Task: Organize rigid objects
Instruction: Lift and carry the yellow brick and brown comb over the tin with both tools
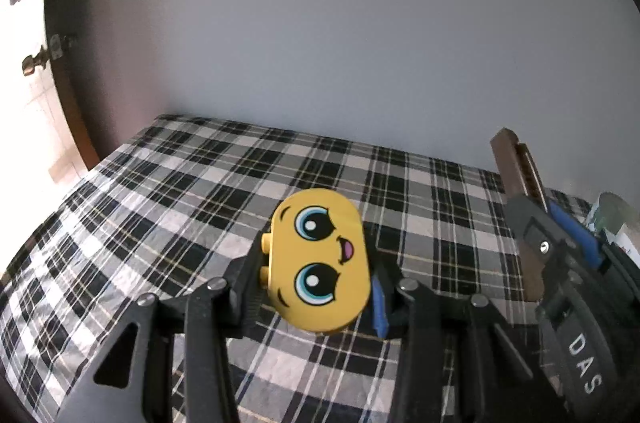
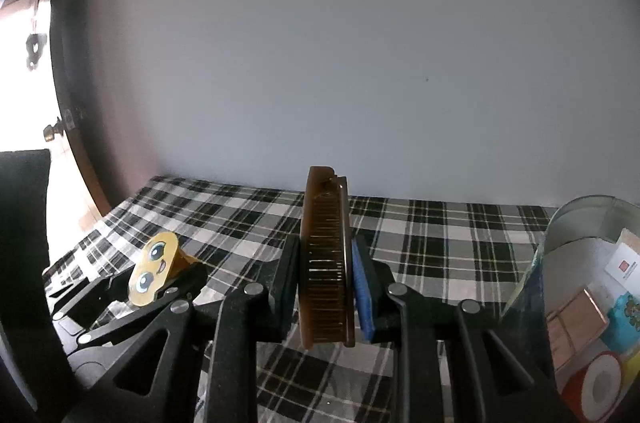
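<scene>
Comb (image 2: pixel 326 259), brown, w/ fine teeth, is clamped edge-up in my right tongs (image 2: pixel 326 287); jaws are squeezed narrow on it, black pad on one flat side, blue pad on the other. It's lifted clear of the checked tablecloth (image 2: pixel 440 243), its rounded tip standing up past the far edge of that cloth against the pale wall (image 2: pixel 360 43). Going big to small from there: wall is behind the cloth, the black-white-grey plaid covers the whole table, and a dark door frame (image 1: pixel 70 103) w/ a small latch runs down beyond the cloth's left corner. At the cloth's right edge sits a see-through round tub (image 2: pixel 576 263) holding printed cards and a red-and-white roll; can't tell more of what's inside.

Over the cloth's middle my left tongs (image 1: pixel 316 287) grip a yellow toy brick (image 1: pixel 318 263), oval, w/ a cartoon face of big blue eyes and a small pink mouth, two studs showing on its left side. Jaws are closed in on its sides, so it's held, face tilted up toward the cam, off the cloth. From the left cam my right tongs and the comb show above the cloth's right side.
</scene>
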Demonstrator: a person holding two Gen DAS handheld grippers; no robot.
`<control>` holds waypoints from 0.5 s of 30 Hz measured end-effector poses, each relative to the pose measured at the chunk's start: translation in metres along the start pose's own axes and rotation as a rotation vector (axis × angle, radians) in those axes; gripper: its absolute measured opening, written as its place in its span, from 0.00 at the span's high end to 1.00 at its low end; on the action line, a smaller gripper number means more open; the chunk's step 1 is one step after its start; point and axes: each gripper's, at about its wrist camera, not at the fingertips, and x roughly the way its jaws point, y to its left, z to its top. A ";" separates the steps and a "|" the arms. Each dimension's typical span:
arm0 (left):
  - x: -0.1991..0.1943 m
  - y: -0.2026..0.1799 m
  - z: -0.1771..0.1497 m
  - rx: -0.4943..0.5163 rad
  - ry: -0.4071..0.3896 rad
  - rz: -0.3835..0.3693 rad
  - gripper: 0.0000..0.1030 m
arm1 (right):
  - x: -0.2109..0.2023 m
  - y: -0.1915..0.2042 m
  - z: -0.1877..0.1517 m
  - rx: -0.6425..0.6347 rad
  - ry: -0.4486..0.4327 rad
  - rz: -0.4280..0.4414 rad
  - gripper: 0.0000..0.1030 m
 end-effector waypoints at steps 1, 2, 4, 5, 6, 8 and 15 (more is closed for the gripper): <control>-0.002 0.004 0.000 -0.008 -0.006 0.000 0.59 | -0.001 0.001 0.000 0.000 -0.004 -0.002 0.73; -0.006 0.004 -0.001 -0.012 -0.010 0.001 0.59 | -0.002 0.001 0.000 0.000 -0.009 -0.005 0.73; -0.008 0.007 -0.001 -0.015 -0.014 0.007 0.59 | -0.005 0.001 -0.001 0.001 -0.016 -0.012 0.73; -0.011 0.008 -0.002 -0.016 -0.015 0.009 0.59 | -0.006 0.002 -0.002 0.003 -0.017 -0.016 0.73; -0.010 0.010 -0.002 -0.016 -0.012 0.009 0.59 | -0.008 0.003 -0.003 0.008 -0.019 -0.022 0.73; -0.011 0.006 -0.003 -0.015 -0.007 0.009 0.59 | -0.013 0.004 -0.005 0.013 -0.020 -0.030 0.73; -0.013 0.016 -0.006 -0.033 -0.003 0.013 0.59 | -0.029 0.020 -0.014 -0.022 -0.037 -0.050 0.73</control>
